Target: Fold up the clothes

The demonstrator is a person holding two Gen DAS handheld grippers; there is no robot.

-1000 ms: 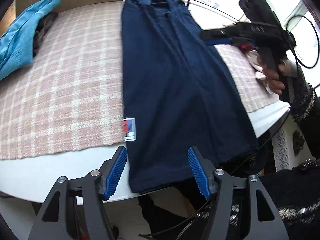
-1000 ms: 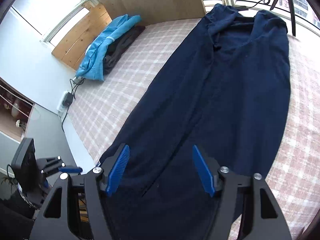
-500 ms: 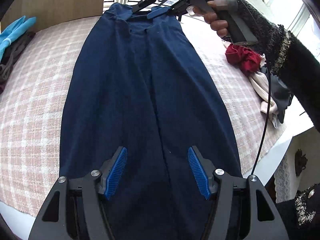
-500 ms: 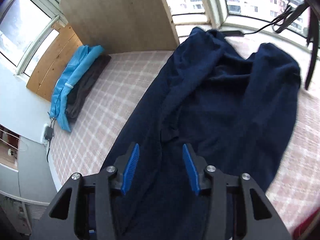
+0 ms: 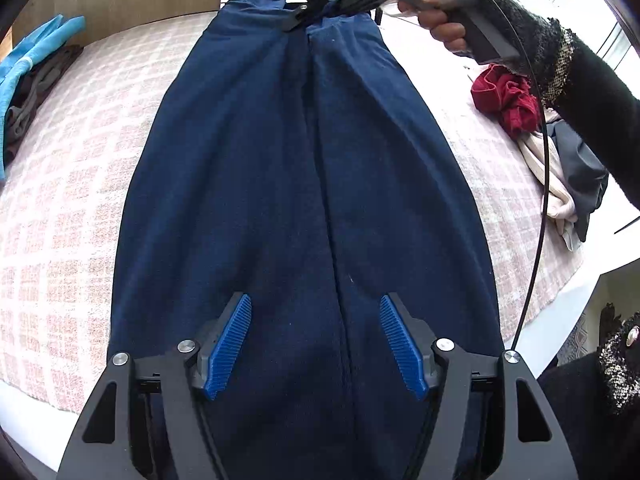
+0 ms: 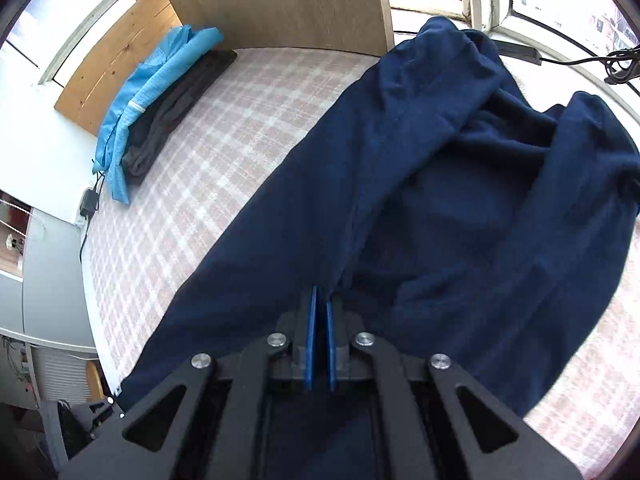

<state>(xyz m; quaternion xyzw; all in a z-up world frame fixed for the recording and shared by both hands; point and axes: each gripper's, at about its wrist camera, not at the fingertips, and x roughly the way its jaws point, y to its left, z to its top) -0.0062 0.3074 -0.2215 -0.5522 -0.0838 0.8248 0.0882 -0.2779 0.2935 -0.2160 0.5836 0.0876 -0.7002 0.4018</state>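
Navy trousers point(image 5: 280, 160) lie lengthwise on the pink plaid tablecloth point(image 5: 80, 200). My left gripper point(image 5: 315, 304) hovers over their near part. Its jaws are opening, and cloth lies under the blue pads point(image 5: 230, 344) without being pressed by them. At the far end a hand holds my right gripper point(image 5: 298, 20) down on the trousers. In the right wrist view the right gripper point(image 6: 322, 300) is shut, pinching a fold of the navy trousers point(image 6: 440, 200) at its tips. The cloth beyond it is rumpled.
Folded light blue and dark garments point(image 6: 160, 92) are stacked at the table's left side, by a wooden panel point(image 6: 280, 0). Red, cream and grey clothes point(image 5: 532, 132) are heaped at the right edge. A black cable point(image 5: 540, 200) hangs from the right gripper. Windows line the far side.
The left gripper moved from the table's front edge to over the trousers. The right gripper travelled to the far end and its jaws closed on a fold of cloth.
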